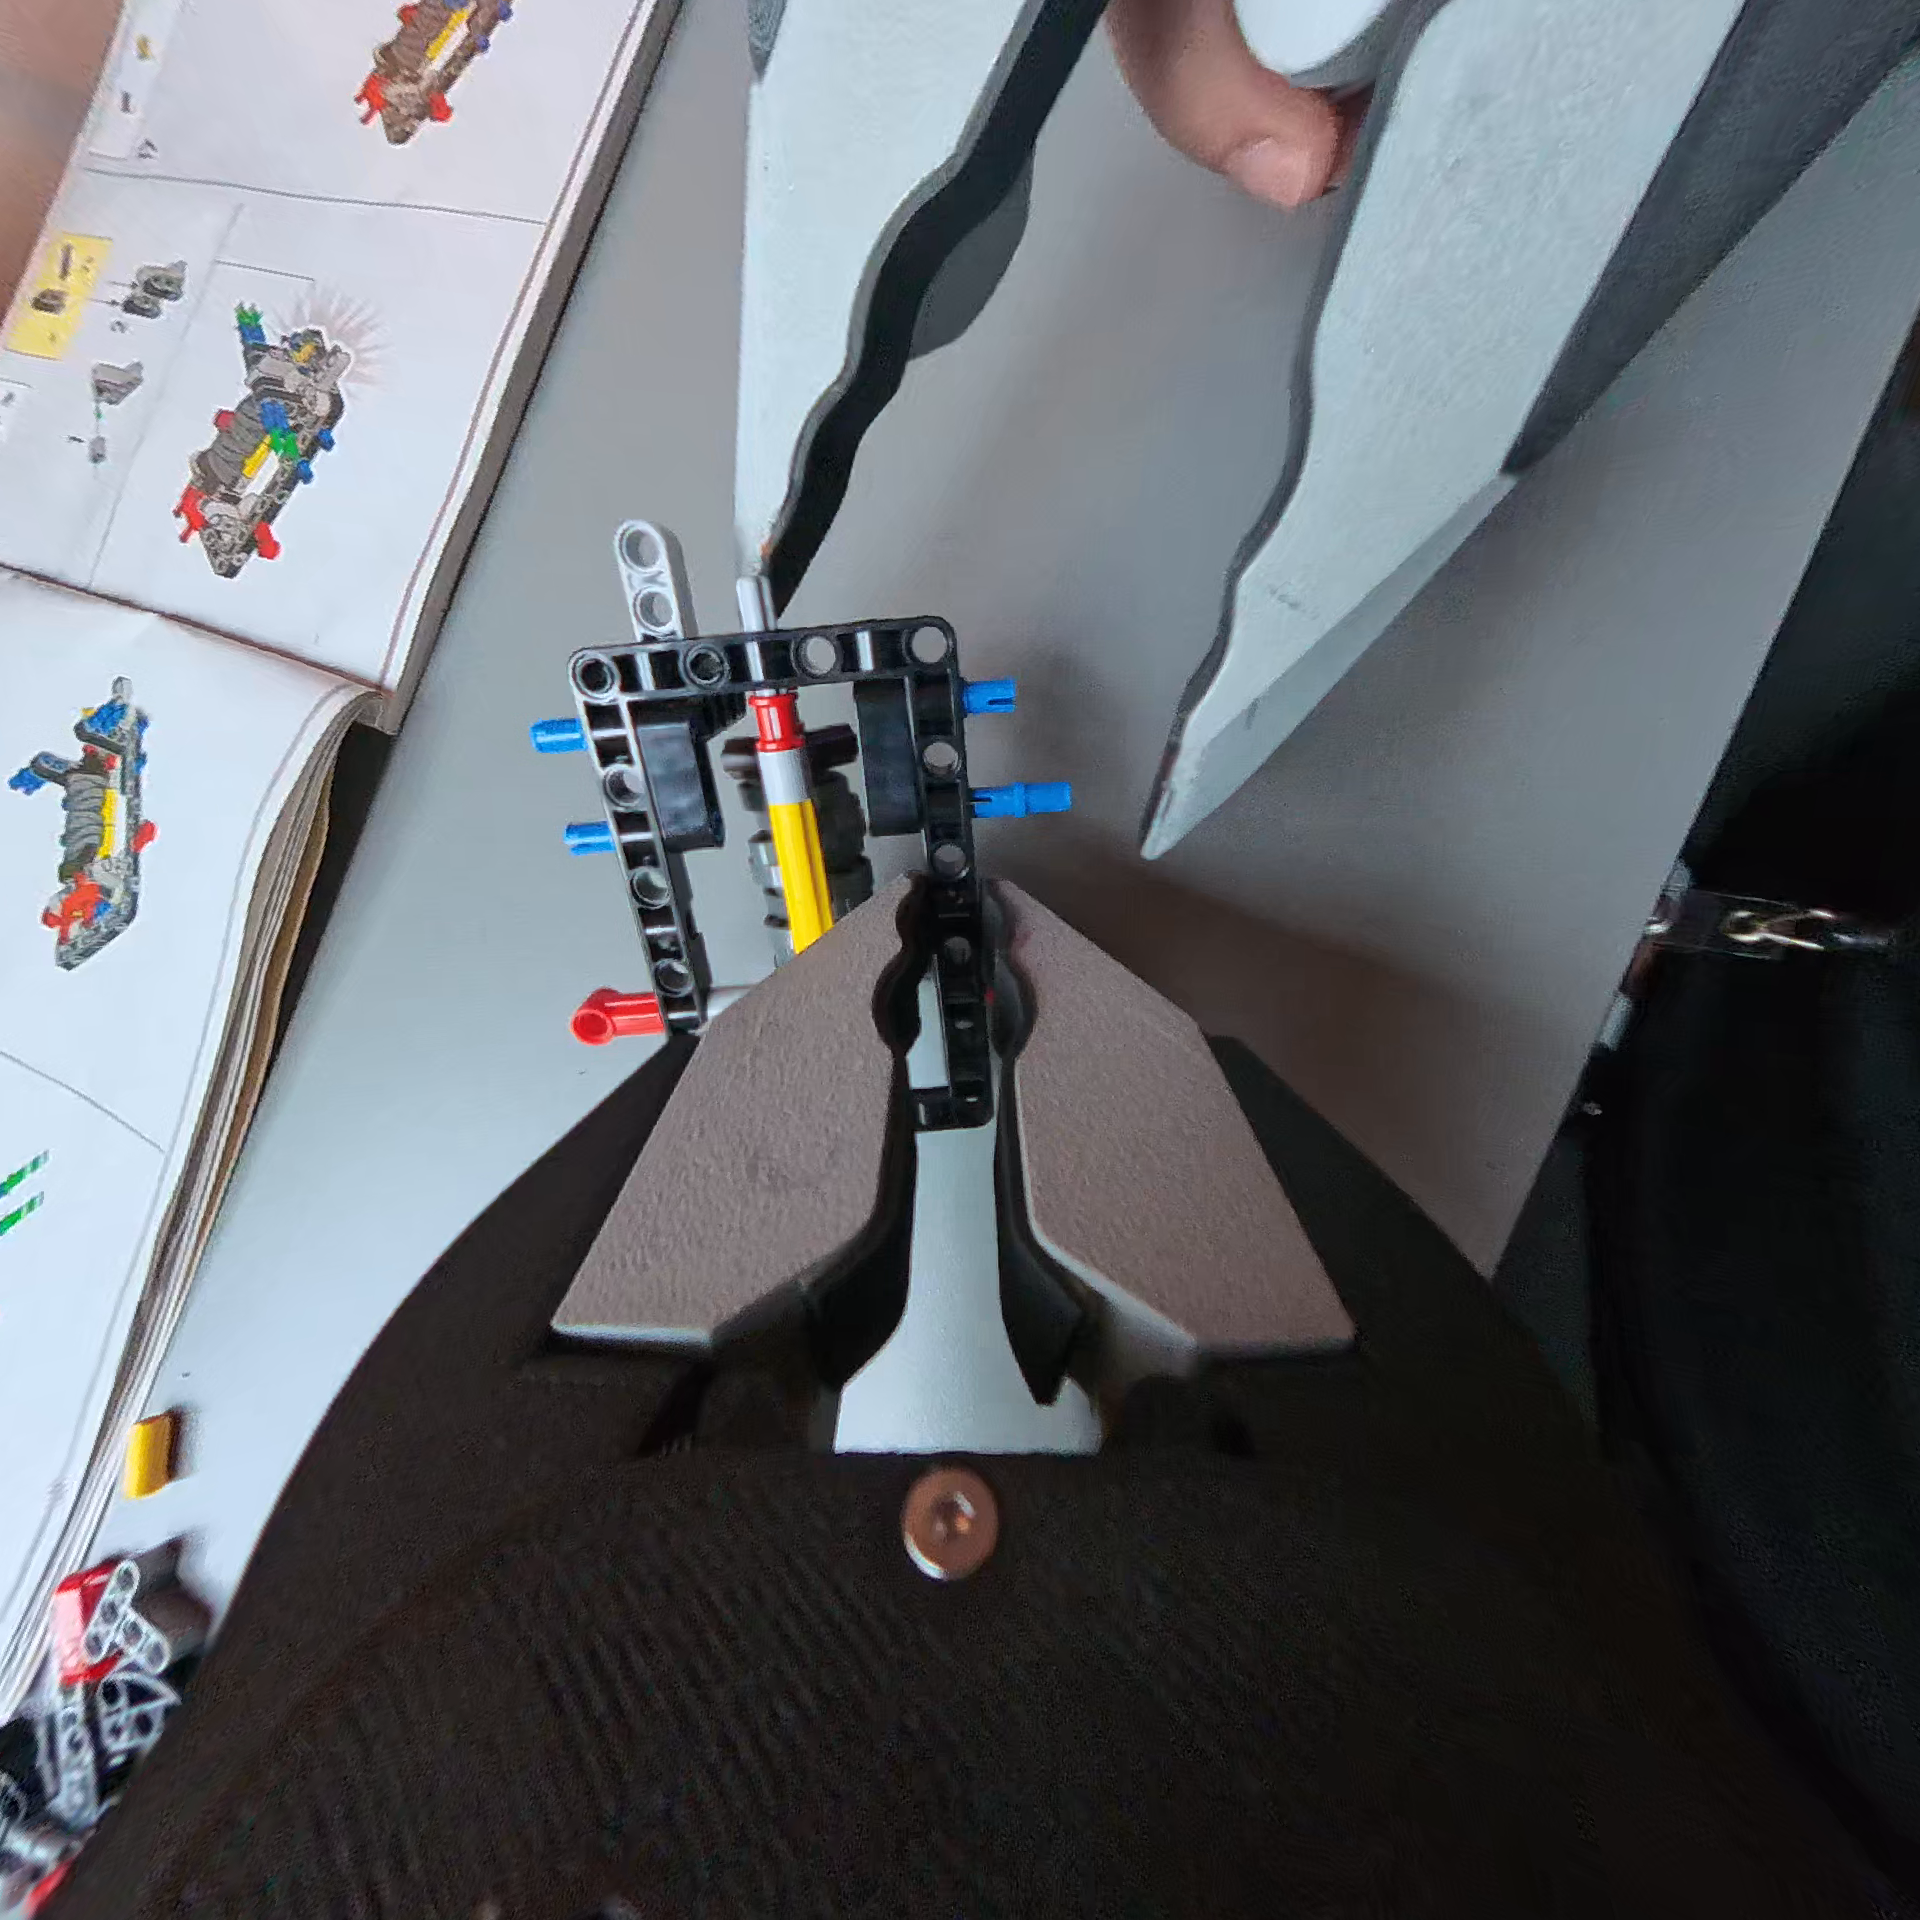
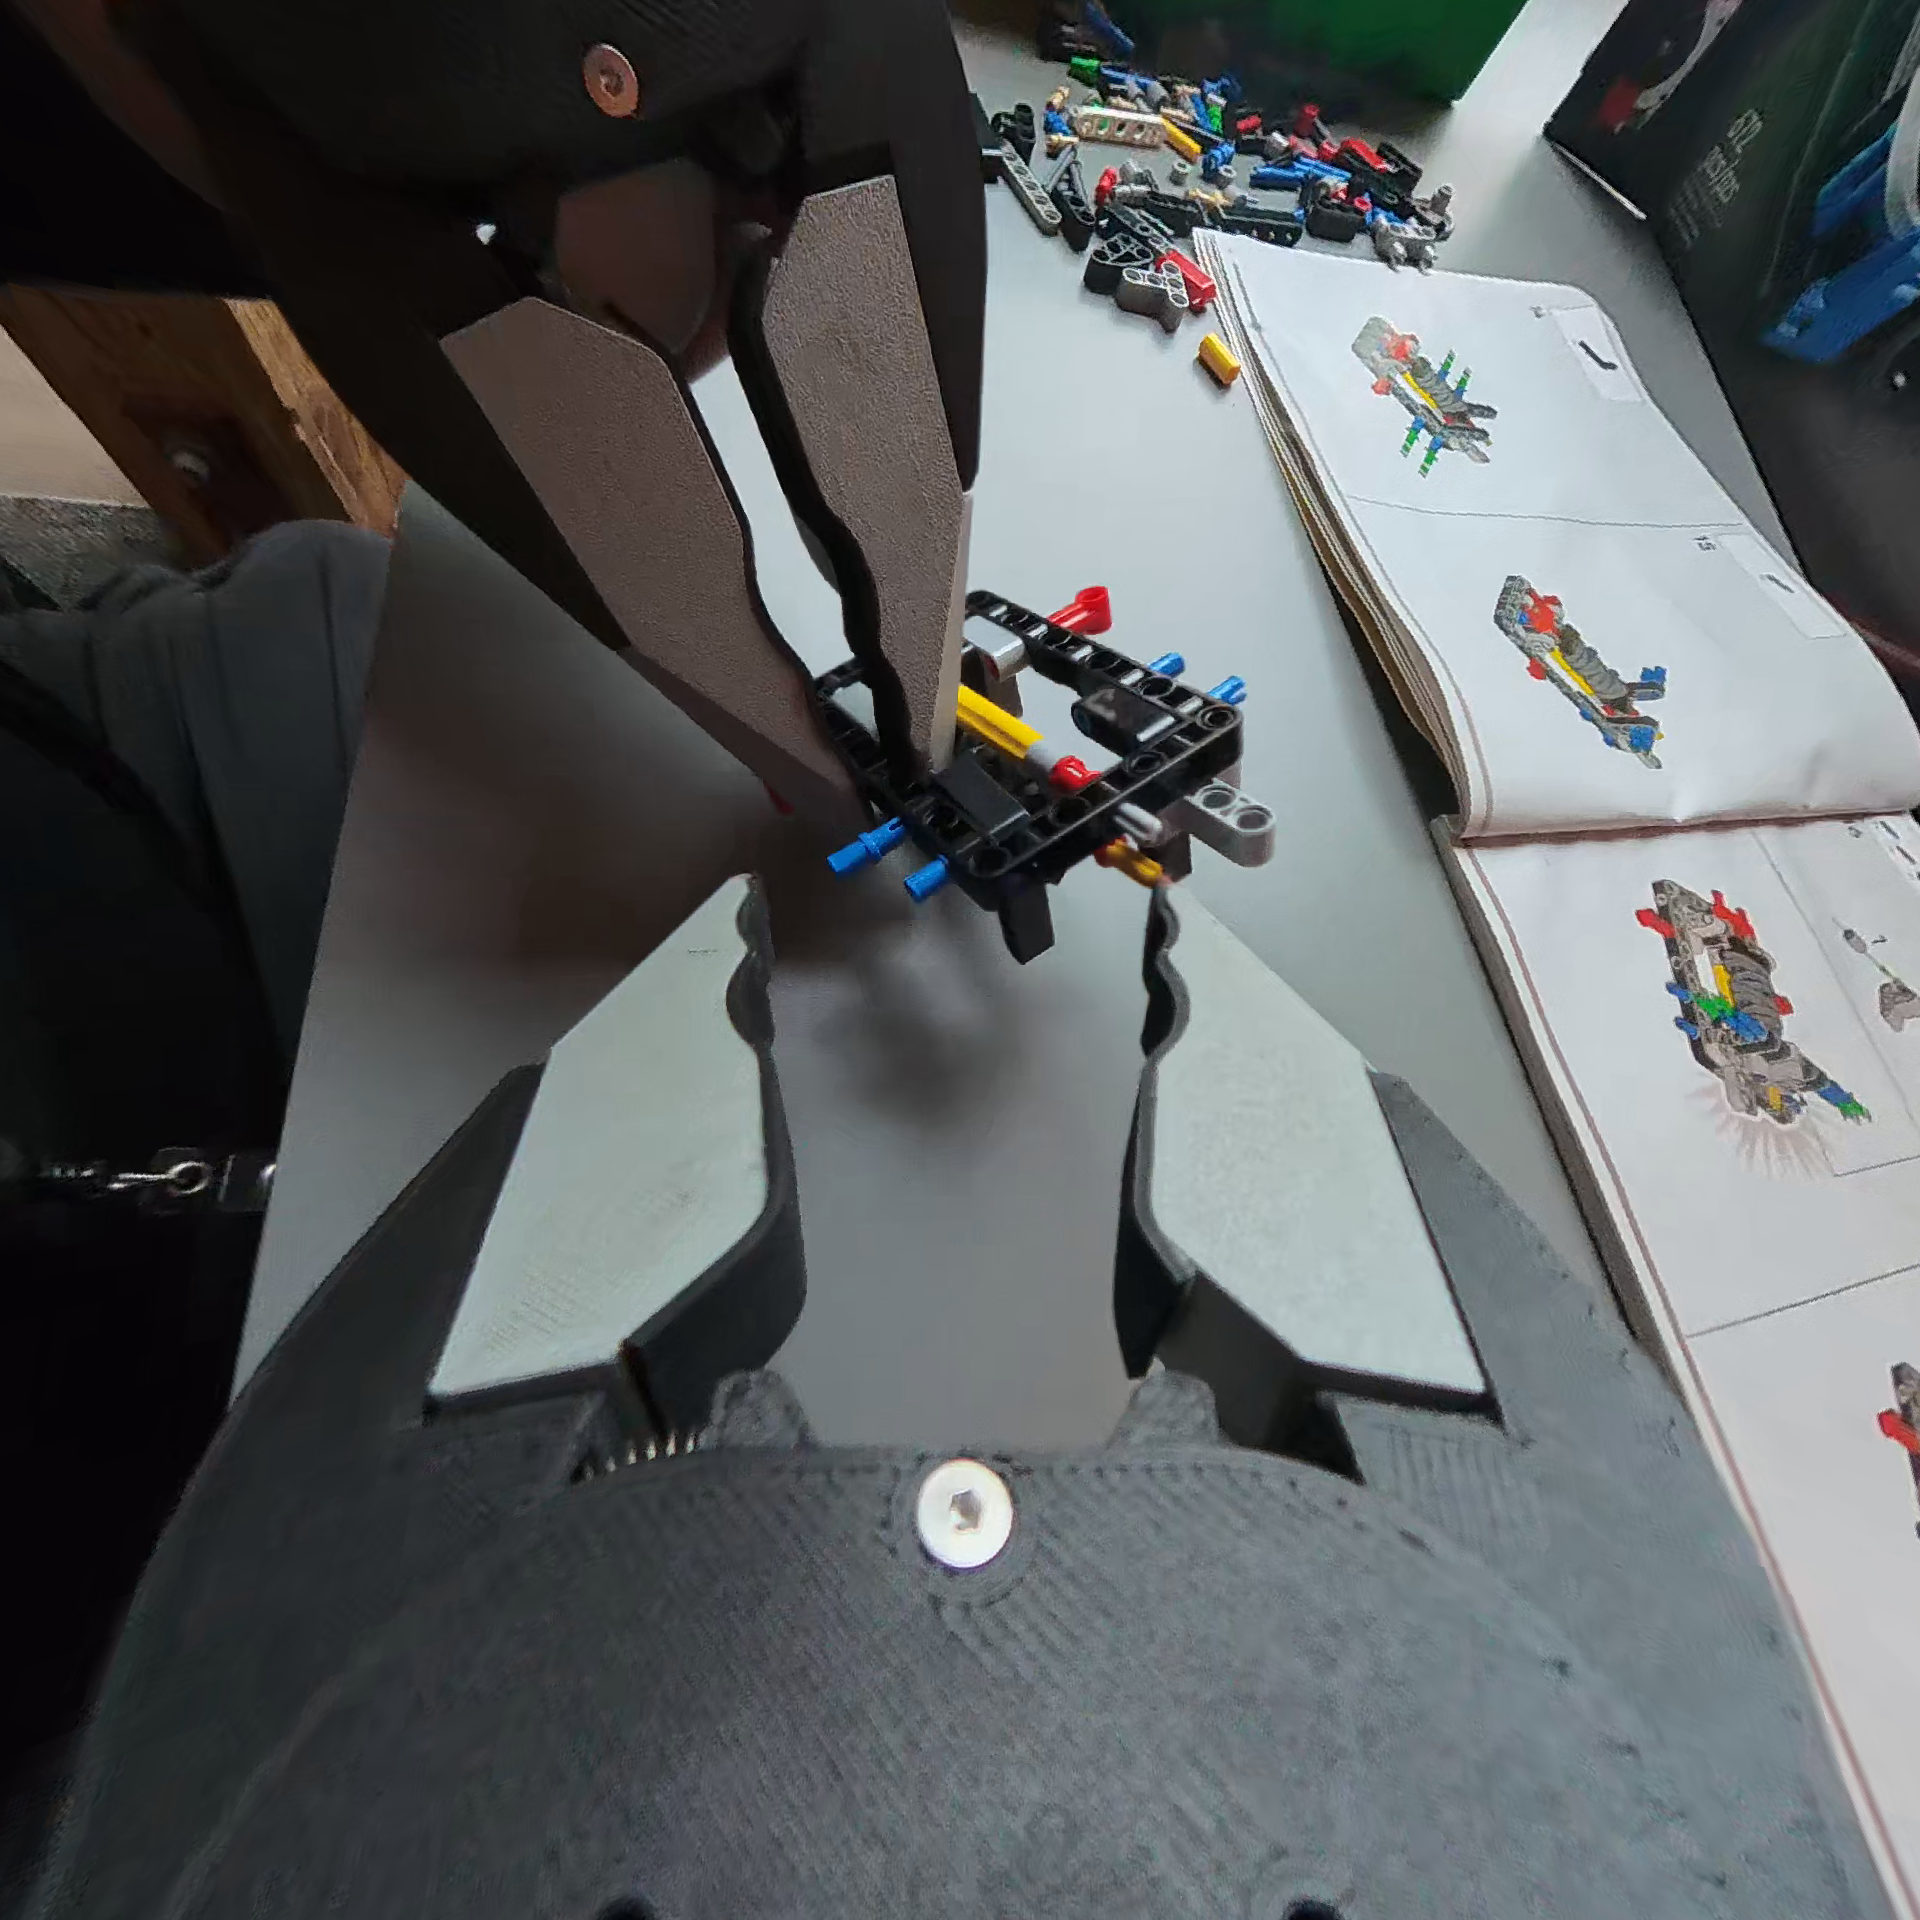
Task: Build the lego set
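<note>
The lego assembly (image 1: 774,790) is a black rectangular frame with blue pins on both sides, a yellow and red shaft inside, a red connector and a light grey beam. My left gripper (image 1: 951,894) is shut on one long side of the frame and holds it above the grey table. In the right wrist view the assembly (image 2: 1132,717) hangs from the left gripper (image 2: 883,769), just ahead of my right gripper (image 2: 954,914). The right gripper is open and empty. In the left wrist view the right gripper (image 1: 961,691) comes from above, one fingertip (image 1: 769,520) close to the frame's far end.
An open instruction booklet (image 1: 208,416) lies beside the assembly; it also shows in the right wrist view (image 2: 1558,623). A pile of loose parts (image 2: 1226,166) and a small yellow piece (image 2: 1218,358) lie beyond it. A dark box (image 2: 1766,156) stands at the far right. The grippers are tip to tip, or close to it. The small yellow piece (image 2: 1218,358) is about equally far from each gripper, around 25 cm. Look for it in the left wrist view (image 1: 147,1455) too.
</note>
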`<act>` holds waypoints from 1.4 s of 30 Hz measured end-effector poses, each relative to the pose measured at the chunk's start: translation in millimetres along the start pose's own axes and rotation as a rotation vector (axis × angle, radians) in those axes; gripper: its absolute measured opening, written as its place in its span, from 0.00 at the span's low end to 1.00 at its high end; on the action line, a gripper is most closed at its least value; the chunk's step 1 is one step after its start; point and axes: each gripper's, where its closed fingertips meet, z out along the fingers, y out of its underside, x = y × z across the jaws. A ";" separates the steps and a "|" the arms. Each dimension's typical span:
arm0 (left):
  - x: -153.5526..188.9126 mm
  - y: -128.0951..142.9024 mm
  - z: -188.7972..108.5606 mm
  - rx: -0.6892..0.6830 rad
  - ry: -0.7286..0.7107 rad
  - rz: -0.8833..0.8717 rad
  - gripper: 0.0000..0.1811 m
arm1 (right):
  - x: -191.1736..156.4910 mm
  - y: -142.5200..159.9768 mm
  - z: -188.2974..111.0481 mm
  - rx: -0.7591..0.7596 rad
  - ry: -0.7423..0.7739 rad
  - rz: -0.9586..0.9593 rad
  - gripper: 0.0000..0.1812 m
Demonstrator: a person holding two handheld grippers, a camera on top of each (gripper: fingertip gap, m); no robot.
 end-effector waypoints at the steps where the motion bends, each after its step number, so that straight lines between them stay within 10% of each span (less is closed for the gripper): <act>1: -2.1 1.2 0.5 -0.005 -0.014 -0.001 0.03 | 0.9 0.6 1.2 -0.006 0.004 -0.010 0.38; 9: 1.8 4.2 5.5 0.004 0.055 -0.062 0.03 | 5.0 -0.3 -7.9 -0.018 0.166 -0.215 0.32; 29: 2.6 1.3 10.2 -0.059 0.071 0.032 0.03 | -11.5 12.1 3.7 -0.250 0.025 -0.555 0.26; 42: 5.1 -0.4 10.9 -0.088 0.133 0.025 0.03 | -10.2 9.8 5.9 -0.236 -0.135 -0.382 0.17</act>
